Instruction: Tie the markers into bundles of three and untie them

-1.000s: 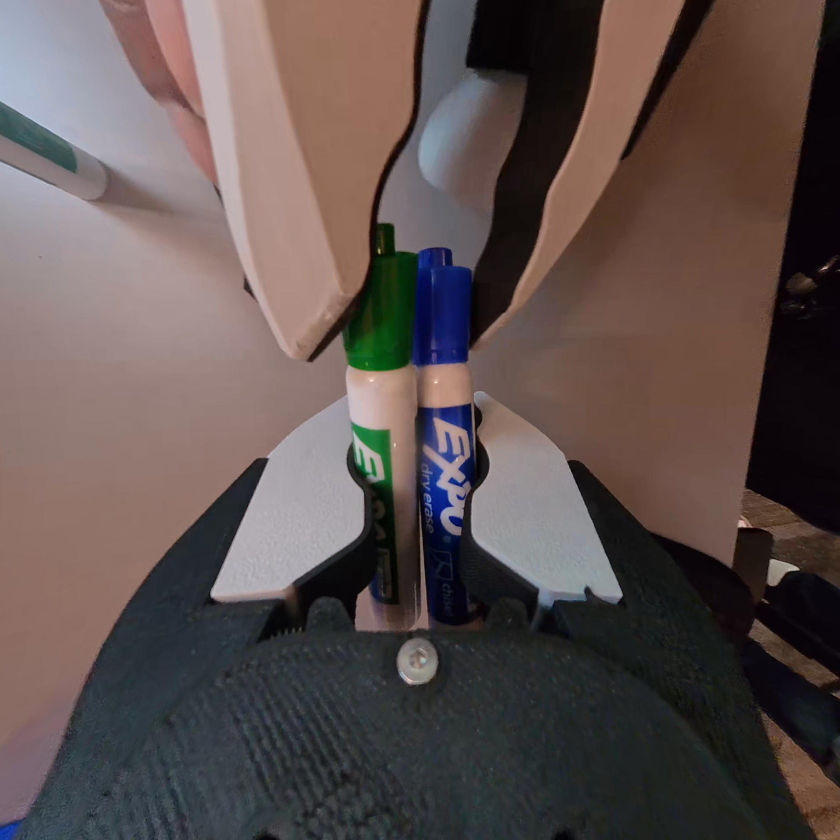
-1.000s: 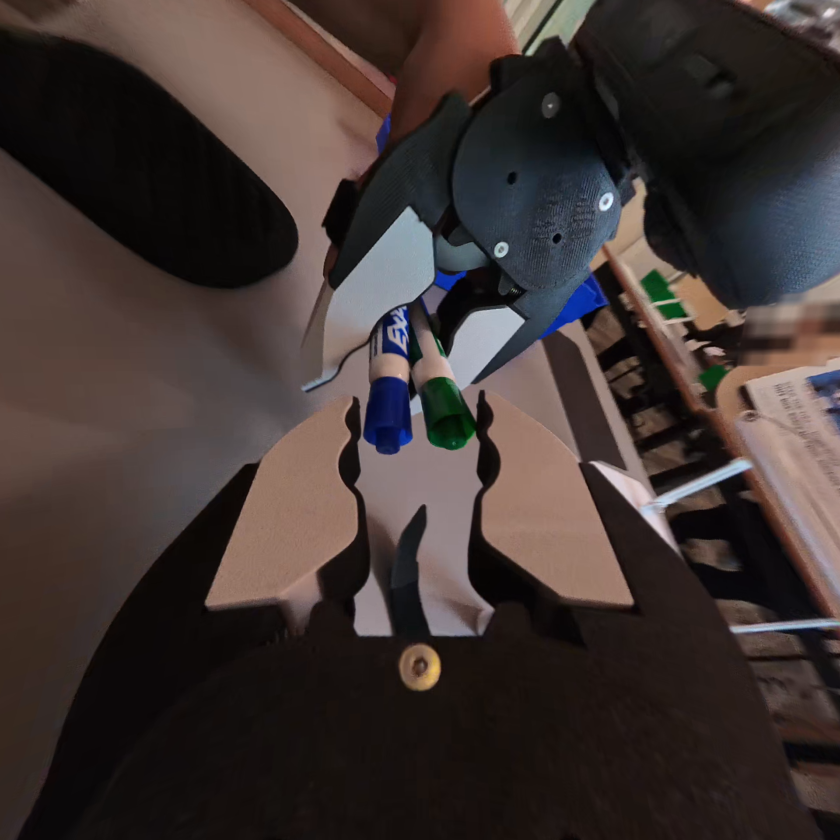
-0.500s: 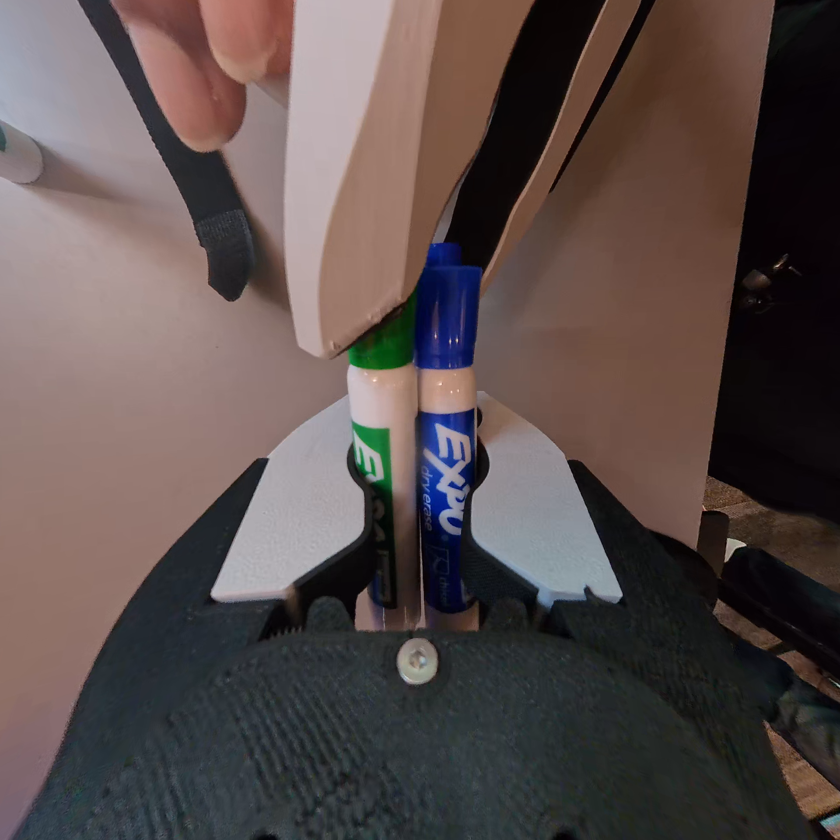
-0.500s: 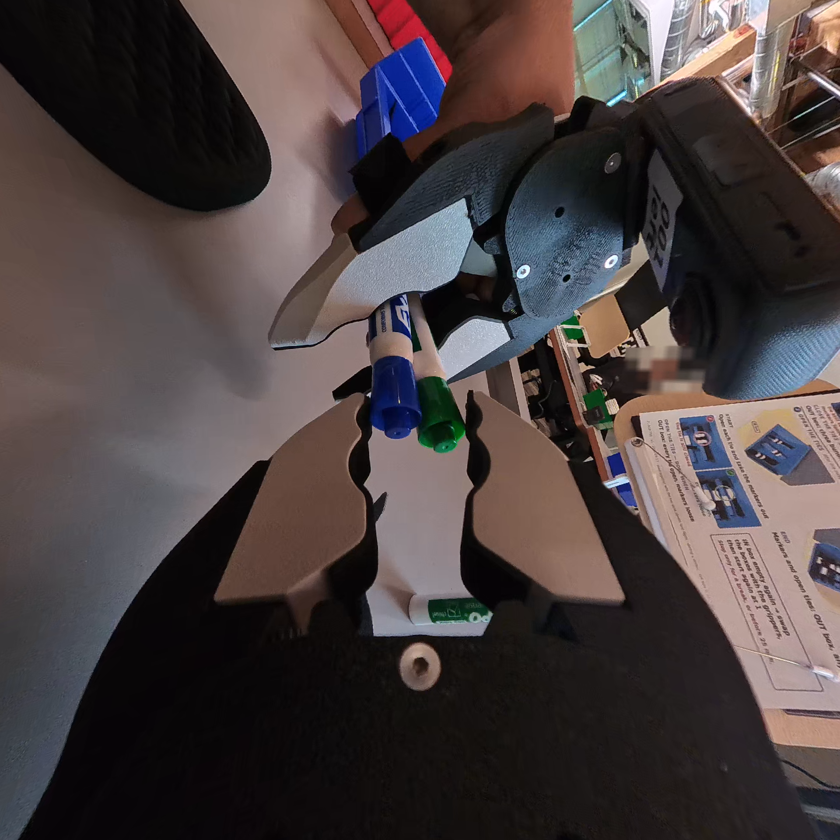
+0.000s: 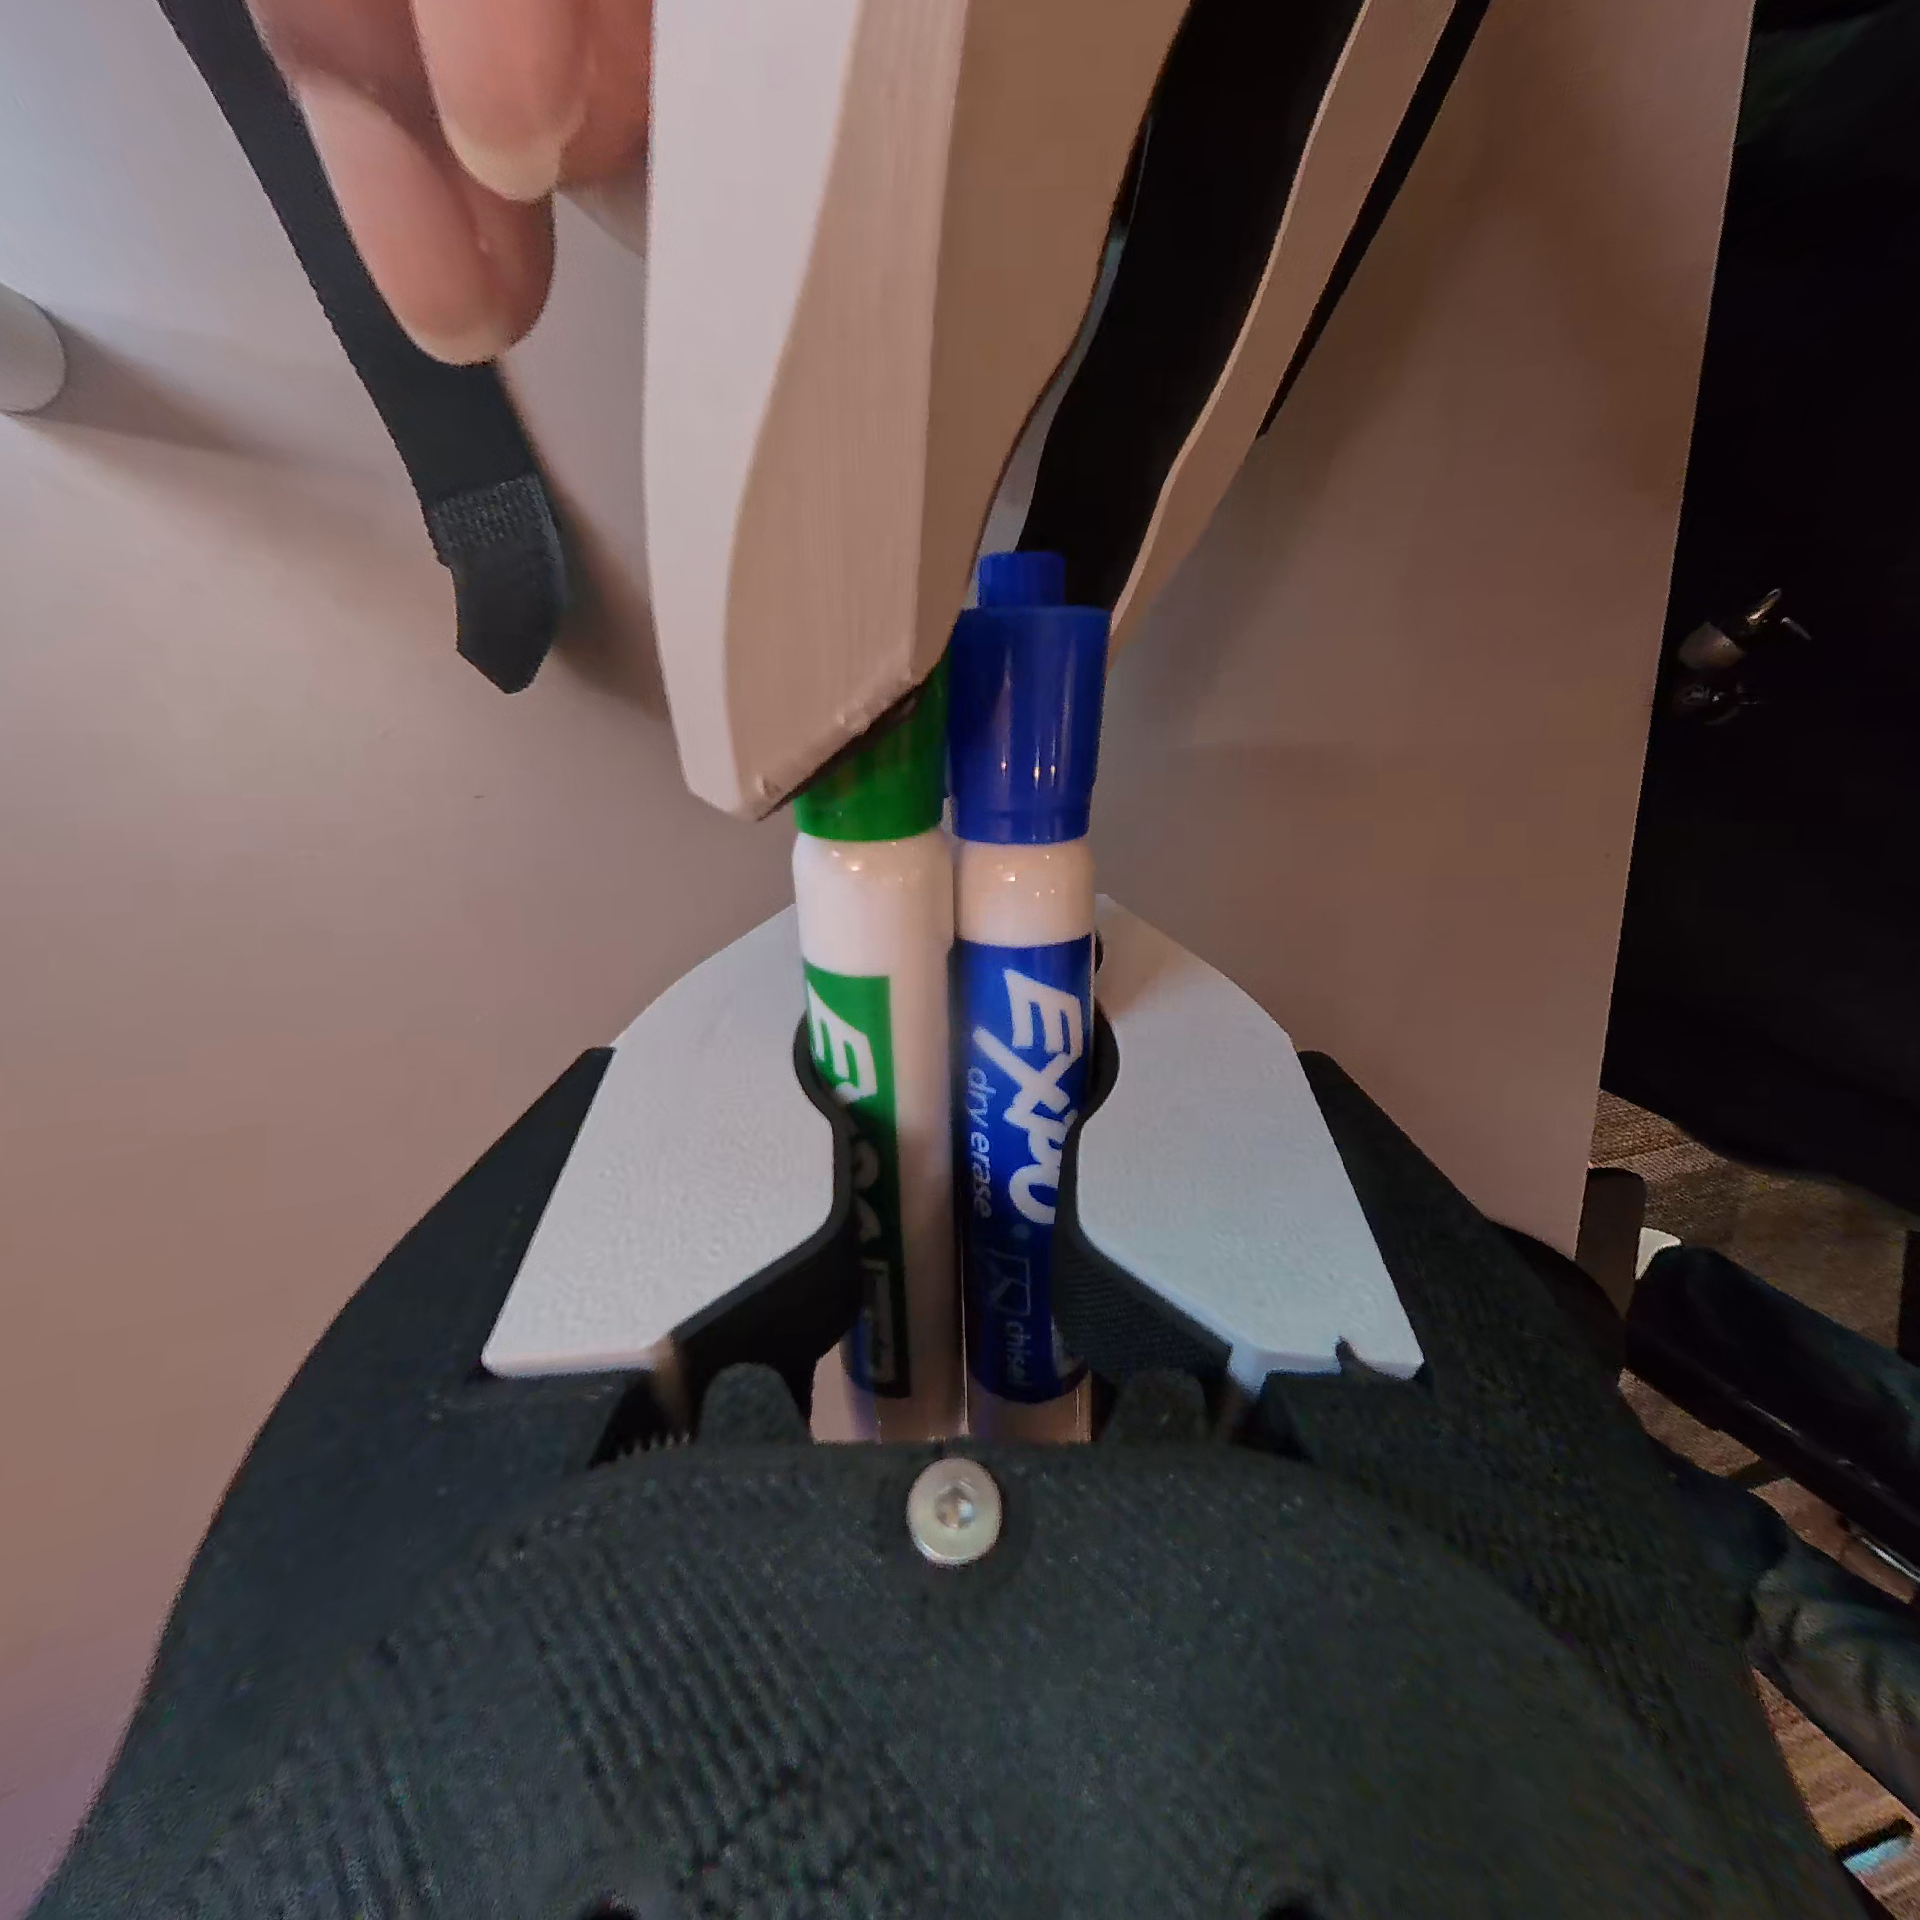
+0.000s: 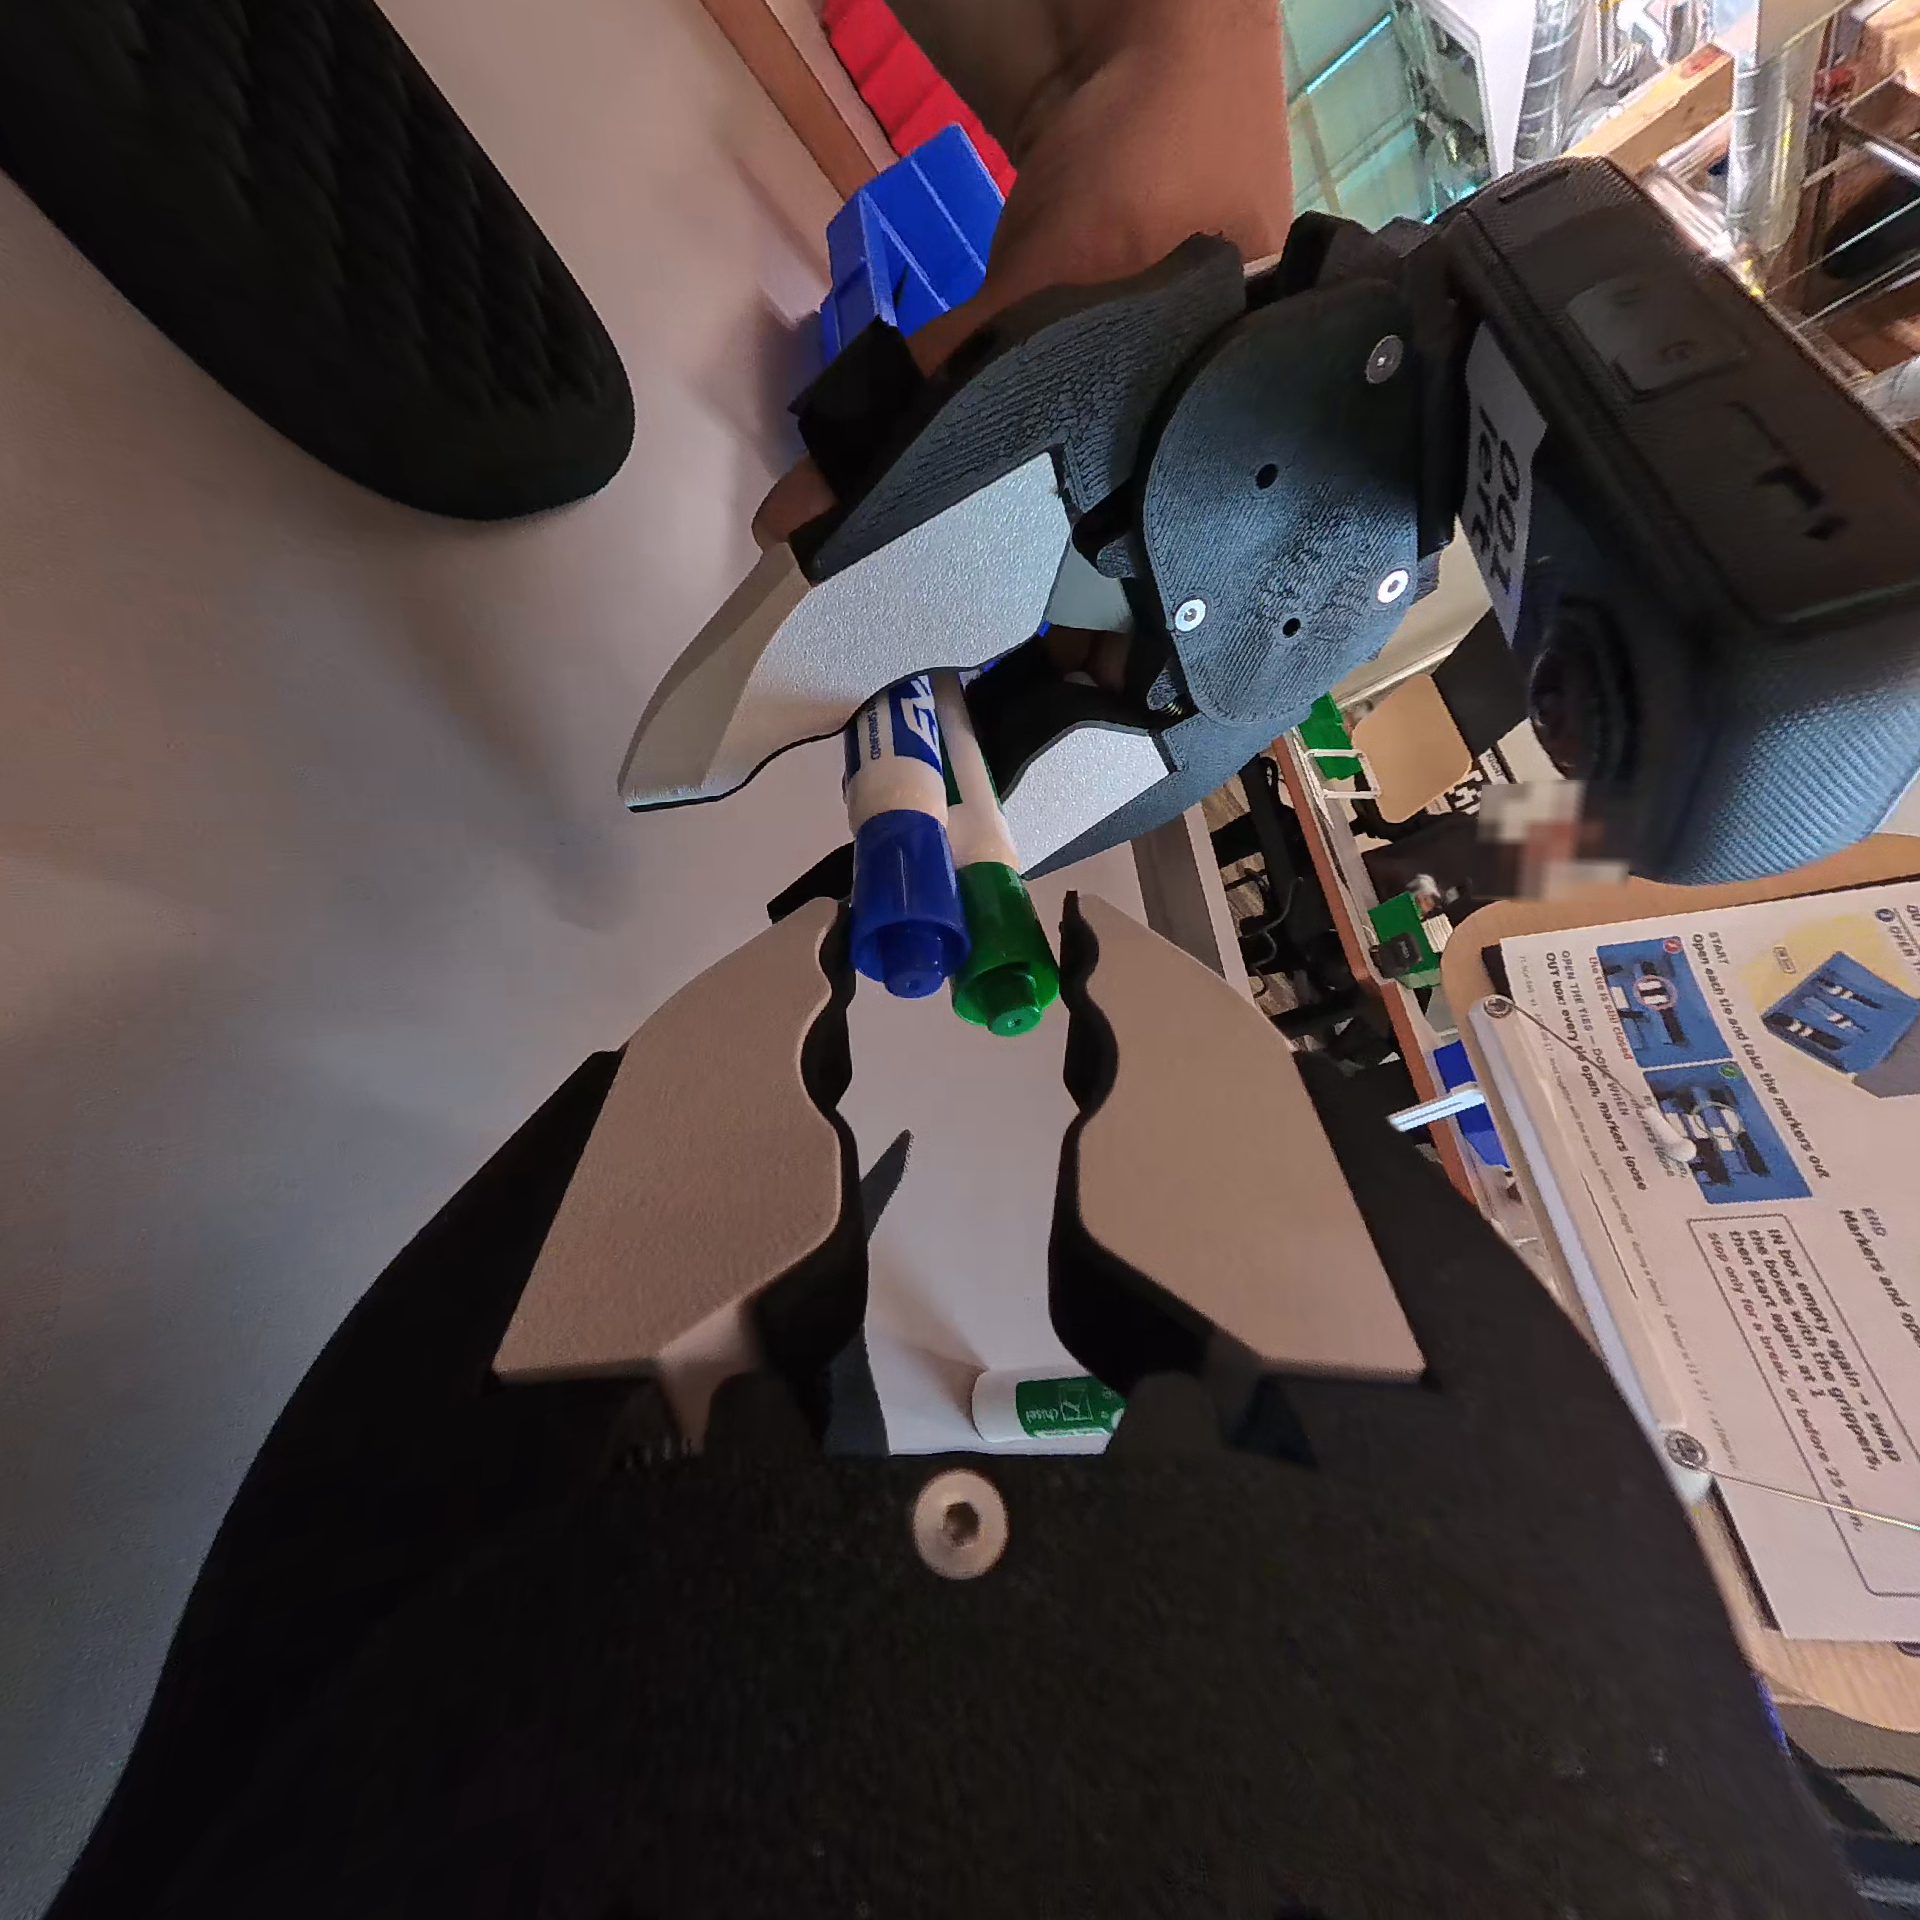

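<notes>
1. Your left gripper [image 5: 948, 1049] stays clamped on the green marker [image 5: 871, 997] and blue marker [image 5: 1023, 997].
2. Your right gripper [image 6: 951, 925], jaws spread, has closed in around the caps; strap [image 5: 488, 561] dangles loose, so untying looks done.

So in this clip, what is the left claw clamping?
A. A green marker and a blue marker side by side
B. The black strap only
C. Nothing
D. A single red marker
A: in the left wrist view the left claw is shut on a green marker and a blue marker, held side by side with caps pointing away.
</notes>
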`<state>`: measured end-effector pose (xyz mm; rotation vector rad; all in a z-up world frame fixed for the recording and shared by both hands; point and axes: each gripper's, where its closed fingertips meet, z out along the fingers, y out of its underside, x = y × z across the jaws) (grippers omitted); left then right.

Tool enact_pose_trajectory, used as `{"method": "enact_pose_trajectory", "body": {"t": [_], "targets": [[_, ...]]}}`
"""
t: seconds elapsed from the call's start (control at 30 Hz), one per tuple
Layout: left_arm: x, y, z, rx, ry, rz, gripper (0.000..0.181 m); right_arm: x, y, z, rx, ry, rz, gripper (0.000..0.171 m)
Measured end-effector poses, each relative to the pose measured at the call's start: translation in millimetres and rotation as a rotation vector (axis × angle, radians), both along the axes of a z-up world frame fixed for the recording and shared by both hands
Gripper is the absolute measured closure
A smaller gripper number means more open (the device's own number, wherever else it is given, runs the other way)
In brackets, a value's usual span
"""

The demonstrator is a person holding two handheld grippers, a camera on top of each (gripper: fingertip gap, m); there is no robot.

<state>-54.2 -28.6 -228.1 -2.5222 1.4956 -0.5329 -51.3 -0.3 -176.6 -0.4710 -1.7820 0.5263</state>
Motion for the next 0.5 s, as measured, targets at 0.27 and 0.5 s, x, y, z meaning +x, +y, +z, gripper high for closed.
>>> {"method": "enact_pose_trajectory", "body": {"t": [0.27,0.5], "targets": [[-0.1,-3.3,-1.9,-0.021,-0.005,0.006,0.14,-0.5,-1.6,-2.6,-0.035,-0.013,0.004,0.134],[-0.5,-5.7,-1.2,-0.026,-0.002,0.004,0.14,-0.4,-6.1,0.1,-0.037,0.004,0.023,0.146]]}}
